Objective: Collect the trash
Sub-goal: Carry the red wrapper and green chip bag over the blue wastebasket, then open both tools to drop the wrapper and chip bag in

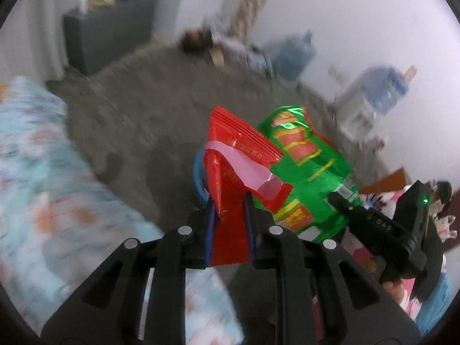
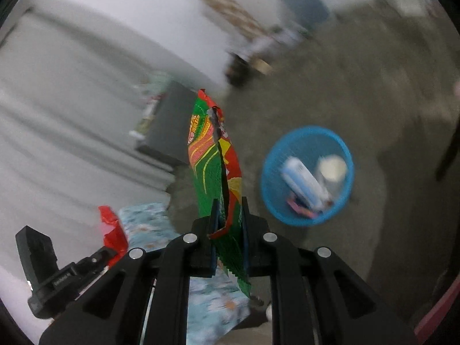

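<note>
At the bottom centre of its own view, the left gripper (image 1: 230, 201) was clamped narrowly on a red wrapper (image 1: 230, 172) with a pink strip. Low in the other view, the right gripper (image 2: 228, 210) pinched a green snack bag (image 2: 212, 158) by its lower end. Both pointed steeply down. Further off, right of centre, the blue basket (image 2: 273, 155) sat on the grey floor (image 2: 373, 86). Released this far away, the light wrappers would likely flutter and miss it.
</note>
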Tool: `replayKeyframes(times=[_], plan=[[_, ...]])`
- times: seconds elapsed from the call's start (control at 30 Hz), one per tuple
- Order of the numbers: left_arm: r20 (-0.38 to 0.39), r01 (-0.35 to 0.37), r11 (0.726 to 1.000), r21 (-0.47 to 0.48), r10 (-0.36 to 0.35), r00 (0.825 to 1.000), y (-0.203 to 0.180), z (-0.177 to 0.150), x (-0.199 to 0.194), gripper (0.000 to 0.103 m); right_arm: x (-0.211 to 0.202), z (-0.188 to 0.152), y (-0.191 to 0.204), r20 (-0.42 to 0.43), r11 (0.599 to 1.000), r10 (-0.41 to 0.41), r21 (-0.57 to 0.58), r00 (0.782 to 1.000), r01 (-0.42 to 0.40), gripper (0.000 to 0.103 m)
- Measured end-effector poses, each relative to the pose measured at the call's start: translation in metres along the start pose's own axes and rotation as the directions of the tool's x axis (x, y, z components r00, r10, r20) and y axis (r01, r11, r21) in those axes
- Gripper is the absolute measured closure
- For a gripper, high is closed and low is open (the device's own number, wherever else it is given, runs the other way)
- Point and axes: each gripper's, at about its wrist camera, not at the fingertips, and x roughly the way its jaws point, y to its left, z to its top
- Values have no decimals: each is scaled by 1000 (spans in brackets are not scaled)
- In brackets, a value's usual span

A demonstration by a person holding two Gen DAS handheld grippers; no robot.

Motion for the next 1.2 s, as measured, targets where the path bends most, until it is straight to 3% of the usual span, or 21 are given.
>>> replayKeyframes(times=[0.07, 0.17, 0.2, 0.23, 0.27, 0.3, 0.33, 0.4, 0.47, 0.53, 0.73, 0.93, 1.07, 1.2], plan=[[-74, 30, 999, -20, -31, 997, -8, 12, 47, 86, 18, 9, -20, -11, 998, -5, 68, 1000, 6, 90], [-122, 41, 999, -32, -44, 992, -19, 28, 91, 86, 52, 26, -54, -8, 979, 28, 204, 1000, -26, 87], [-127, 38, 999, -35, -42, 991, -23, 34, 107, 78, 59, 30, -62, -5, 972, 32, 232, 999, -30, 86], [-133, 35, 999, -39, -40, 990, -24, 39, 121, 57, 75, 36, -72, -7, 962, 26, 271, 1000, -23, 80], [-147, 14, 999, -51, -22, 989, -24, 43, 138, 45, 91, 38, -86, -24, 953, 15, 302, 1000, -7, 67], [-151, -9, 998, -61, -1, 989, -23, 43, 148, 36, 106, 37, -100, -50, 943, -5, 333, 999, 21, 62], [-151, -28, 997, -72, 17, 988, -21, 43, 156, 36, 121, 36, -115, -83, 930, -30, 364, 996, 59, 54], [-166, -33, 994, -105, 15, 986, -17, 40, 167, 36, 137, 30, -145, -144, 890, -91, 432, 985, 146, 53], [-176, -10, 992, -126, -12, 984, -12, 36, 164, 36, 137, 19, -164, -145, 860, -114, 481, 983, 171, 53], [-163, 5, 992, -123, -25, 986, -7, 34, 158, 36, 133, 11, -170, -132, 860, -120, 482, 984, 169, 50], [-86, 40, 989, -144, -53, 995, -4, 39, 106, 36, 110, -4, -170, -106, 881, -147, 438, 983, 179, 49], [90, 115, 986, -118, -104, 990, -1, 33, -13, 29, 70, -1, -123, -51, 960, -144, 234, 988, 152, 49], [188, 76, 993, -95, -57, 981, 15, 8, -96, 27, 58, -3, -83, -27, 990, -129, 56, 991, 131, 49], [265, 10, 993, -118, 22, 964, 44, -34, -169, 23, 82, -29, -63, -152, 990, -121, -84, 981, 109, 45]])
